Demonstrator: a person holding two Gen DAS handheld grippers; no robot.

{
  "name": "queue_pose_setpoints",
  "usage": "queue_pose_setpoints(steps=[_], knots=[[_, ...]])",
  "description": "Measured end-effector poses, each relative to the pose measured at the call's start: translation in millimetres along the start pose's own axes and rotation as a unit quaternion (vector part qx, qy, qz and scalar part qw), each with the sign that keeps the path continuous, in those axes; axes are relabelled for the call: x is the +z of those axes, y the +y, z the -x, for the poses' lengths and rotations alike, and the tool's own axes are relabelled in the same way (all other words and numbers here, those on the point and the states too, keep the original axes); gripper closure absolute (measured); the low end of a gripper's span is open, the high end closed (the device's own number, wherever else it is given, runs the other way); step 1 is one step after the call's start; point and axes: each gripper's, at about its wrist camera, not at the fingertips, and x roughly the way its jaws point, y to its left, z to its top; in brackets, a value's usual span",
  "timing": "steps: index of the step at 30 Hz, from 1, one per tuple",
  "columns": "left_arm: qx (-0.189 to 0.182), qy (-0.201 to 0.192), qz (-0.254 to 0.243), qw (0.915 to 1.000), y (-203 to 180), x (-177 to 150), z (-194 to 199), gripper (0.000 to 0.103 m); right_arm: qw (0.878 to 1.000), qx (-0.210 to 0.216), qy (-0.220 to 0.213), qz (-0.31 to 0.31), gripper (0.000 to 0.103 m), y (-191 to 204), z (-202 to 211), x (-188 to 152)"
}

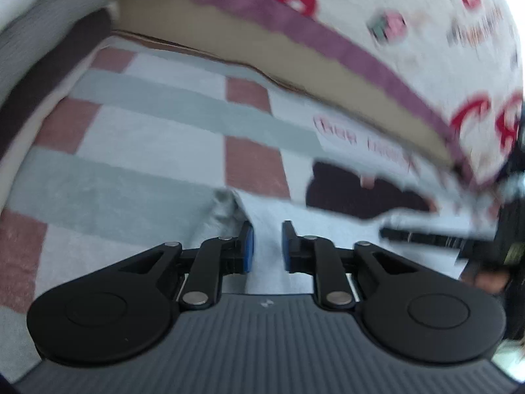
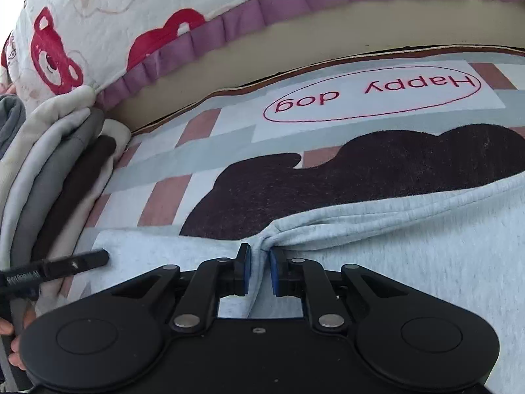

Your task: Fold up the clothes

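A light grey garment [image 1: 272,207] [image 2: 393,246] lies on a checked mat [image 1: 147,131] [image 2: 210,124] printed with a dark dog shape and "Happy dog". My left gripper [image 1: 267,246] is shut on a bunched edge of the garment, which fills the gap between its blue pads. My right gripper [image 2: 259,257] is shut on a gathered fold at the garment's edge, and creases fan out from the pinch. In the right wrist view one black finger [image 2: 75,262] of the left gripper lies on the cloth at lower left. The left wrist view is blurred.
A mattress with a bear-print quilt [image 2: 98,32] [image 1: 426,32] and a purple frill borders the mat's far side. A stack of folded clothes [image 2: 49,180] sits at the mat's left. A hand [image 2: 16,328] shows at the lower left edge.
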Motion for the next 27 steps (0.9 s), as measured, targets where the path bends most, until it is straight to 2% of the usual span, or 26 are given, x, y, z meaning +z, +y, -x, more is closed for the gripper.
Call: queue_pose_setpoints(steps=[2, 5, 6, 7, 9, 10, 11, 12, 13, 14, 15, 16, 17, 18, 20, 22, 24, 26, 27], knots=[[0.038, 0.011, -0.022, 0.999, -7.9, 1.2, -6.5, 0.083, 0.999, 0.017, 0.006, -0.038, 0.084, -8.6, 0.6, 4.3], [0.047, -0.001, 0.01, 0.9989, -5.3, 6.4, -4.1, 0.082, 0.994, 0.048, 0.021, -0.094, 0.075, -19.1, -0.6, 4.1], [0.044, -0.006, 0.017, 0.9989, -2.9, 7.4, -3.5, 0.079, 0.991, 0.062, 0.028, -0.112, 0.07, -22.4, -0.9, 2.4], [0.037, -0.007, 0.024, 0.999, 0.4, 8.6, -5.0, 0.077, 0.988, 0.074, 0.036, -0.133, 0.069, -25.5, -1.8, -0.1], [0.012, -0.002, 0.047, 0.9988, 7.1, 10.3, -11.5, 0.064, 0.979, 0.095, 0.037, -0.176, 0.066, -30.2, -4.0, -7.3], [-0.002, -0.002, 0.062, 0.9981, 10.1, 11.5, -14.4, 0.062, 0.976, 0.104, 0.037, -0.188, 0.066, -30.9, -7.0, -9.3], [-0.007, -0.001, 0.068, 0.9976, 11.9, 12.9, -16.7, 0.064, 0.973, 0.111, 0.037, -0.2, 0.066, -31.5, -10.1, -10.5], [-0.008, 0.0, 0.073, 0.9973, 13.3, 14.3, -18.6, 0.073, 0.971, 0.112, 0.036, -0.206, 0.066, -30.8, -14.3, -6.9], [-0.01, 0.001, 0.077, 0.997, 14.7, 15.7, -20.6, 0.088, 0.97, 0.113, 0.036, -0.213, 0.066, -30.2, -18.5, -3.3], [-0.005, 0.0, 0.062, 0.9981, 13.1, 16.5, -21.4, 0.099, 0.969, 0.112, 0.035, -0.216, 0.066, -29.1, -22.2, 0.4], [0.002, -0.001, 0.04, 0.9992, 10.3, 17.1, -21.6, 0.1, 0.974, 0.106, 0.034, -0.198, 0.069, -25.0, -22.8, 3.8], [0.01, -0.009, 0.027, 0.9995, 6.8, 18.7, -20.0, 0.1, 0.979, 0.098, 0.032, -0.176, 0.083, -20.5, -22.9, 7.1], [0.018, -0.019, 0.018, 0.9995, 3.1, 20.7, -17.6, 0.1, 0.988, 0.081, 0.026, -0.126, 0.092, -12.4, -20.1, 8.5], [0.022, -0.027, 0.016, 0.9993, -0.2, 23.8, -15.0, 0.1, 0.994, 0.067, 0.02, -0.08, 0.093, -4.8, -17.0, 9.7], [0.025, -0.051, 0.001, 0.9984, -9.1, 32.8, -7.7, 0.1, 0.997, 0.067, -0.004, -0.044, 0.093, 1.8, -6.6, 9.5], [0.034, -0.074, -0.045, 0.9956, -21.9, 43.1, -1.3, 0.1, 0.996, 0.071, -0.029, -0.051, 0.093, 2.4, 1.5, 17.7], [0.043, -0.085, -0.068, 0.9931, -30.7, 53.7, 2.7, 0.1, 0.995, 0.073, -0.049, -0.046, 0.093, 5.0, 5.6, 33.1], [0.063, -0.085, -0.062, 0.9925, -30.9, 64.8, -0.9, 0.099, 0.996, 0.07, -0.04, -0.042, 0.093, 6.1, -0.5, 47.5], [0.08, -0.091, -0.057, 0.991, -29.2, 68.6, -3.8, 0.097, 0.998, 0.055, -0.019, -0.032, 0.088, 5.1, -10.2, 51.4]])
